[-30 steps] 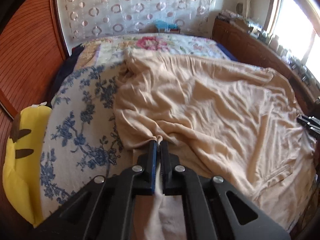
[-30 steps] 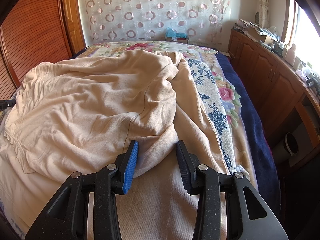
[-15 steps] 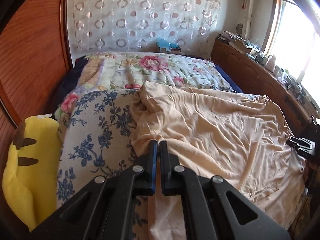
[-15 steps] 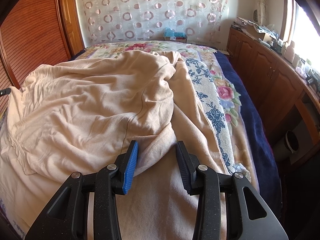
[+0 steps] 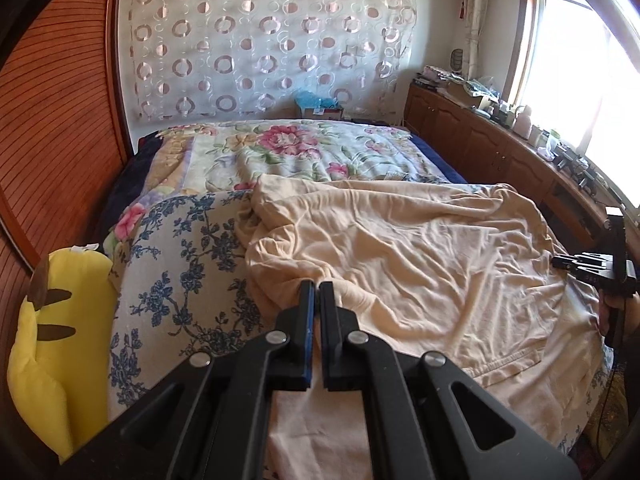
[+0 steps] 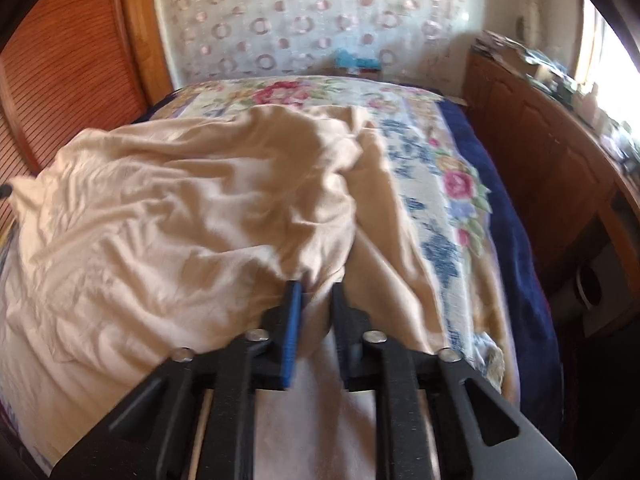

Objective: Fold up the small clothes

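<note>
A large cream garment lies crumpled across the bed. My left gripper is shut on its near left edge, and the cloth runs back between the jaws. In the right wrist view the same garment fills the left half, with one flap folded over toward the middle. My right gripper has its jaws closing on a bunched fold at the near right edge, and the pads press the cloth. That right gripper also shows at the far right of the left wrist view, at the garment's edge.
A floral bedspread and a blue-flowered cover lie under the garment. A yellow plush sits at the left bed edge by a wooden panel. Wooden cabinets with clutter line the right side. A tissue box stands at the headboard.
My left gripper has risen with the garment's edge held in it, pulling that side toward me. The right gripper's jaws, wide apart before, have narrowed onto the fold of cloth.
</note>
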{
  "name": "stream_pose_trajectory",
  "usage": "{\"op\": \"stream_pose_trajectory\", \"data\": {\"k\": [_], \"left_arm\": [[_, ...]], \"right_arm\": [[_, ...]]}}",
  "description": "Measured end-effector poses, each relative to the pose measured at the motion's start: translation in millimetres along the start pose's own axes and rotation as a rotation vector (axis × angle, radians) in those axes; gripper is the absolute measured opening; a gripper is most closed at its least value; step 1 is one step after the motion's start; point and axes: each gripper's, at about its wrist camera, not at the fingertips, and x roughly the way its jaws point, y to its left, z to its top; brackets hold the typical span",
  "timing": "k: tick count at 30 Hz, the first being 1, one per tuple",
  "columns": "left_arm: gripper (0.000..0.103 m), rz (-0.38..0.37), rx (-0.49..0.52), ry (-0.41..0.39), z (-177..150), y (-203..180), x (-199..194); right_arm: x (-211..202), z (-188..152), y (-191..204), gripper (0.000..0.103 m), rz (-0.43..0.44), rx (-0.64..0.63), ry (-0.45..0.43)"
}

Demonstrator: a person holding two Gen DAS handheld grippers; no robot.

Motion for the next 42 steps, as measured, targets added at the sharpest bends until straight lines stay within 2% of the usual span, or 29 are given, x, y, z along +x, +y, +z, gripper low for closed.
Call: {"op": "stream_pose_trajectory", "data": {"k": [3,10,13,21,30,32,34,38,42], "left_arm": [[0.000,0.002,0.010,-0.007,0.6,-3.7,-4.1],[0.000,-0.036,-0.008,-0.090,5.6,-7.6,-42.6],[0.000,-0.062,-0.017,-0.120,4.3,-10.2,-64.6],[0.000,-0.102,-0.023,-0.160,-27.4,-16.8,-122.9],[0.000,-0.136,-0.025,-0.113,-79.7,-31.0,-165.9],[0.000,-0.114,-0.018,-0.085,-93.7,-33.9,-163.8],[0.000,-0.079,-0.005,-0.051,-108.2,-34.7,-153.5],[0.000,-0.049,-0.036,0.032,-137.3,-30.1,-124.8],[0.000,-0.042,-0.037,0.057,-151.8,-31.6,-114.9]], "right_arm": [[-1.6,1.5,2.3,0.003,0.006,-0.019,-0.007],[-49.7,17.1,-6.8,0.002,0.009,-0.006,-0.183],[-73.1,26.7,-10.2,0.002,0.010,-0.013,-0.227],[-137.6,25.9,-10.1,0.002,0.017,-0.044,-0.293],[-199.3,-2.7,-9.1,0.002,0.013,-0.112,-0.285],[-203.6,-10.1,-10.1,0.002,0.007,-0.120,-0.269],[-194.4,-17.7,-10.2,0.002,-0.028,-0.141,-0.232],[-143.0,-43.4,-14.8,0.002,-0.092,-0.150,-0.108],[-107.2,-65.0,-23.8,0.002,-0.091,-0.114,-0.032]]}}
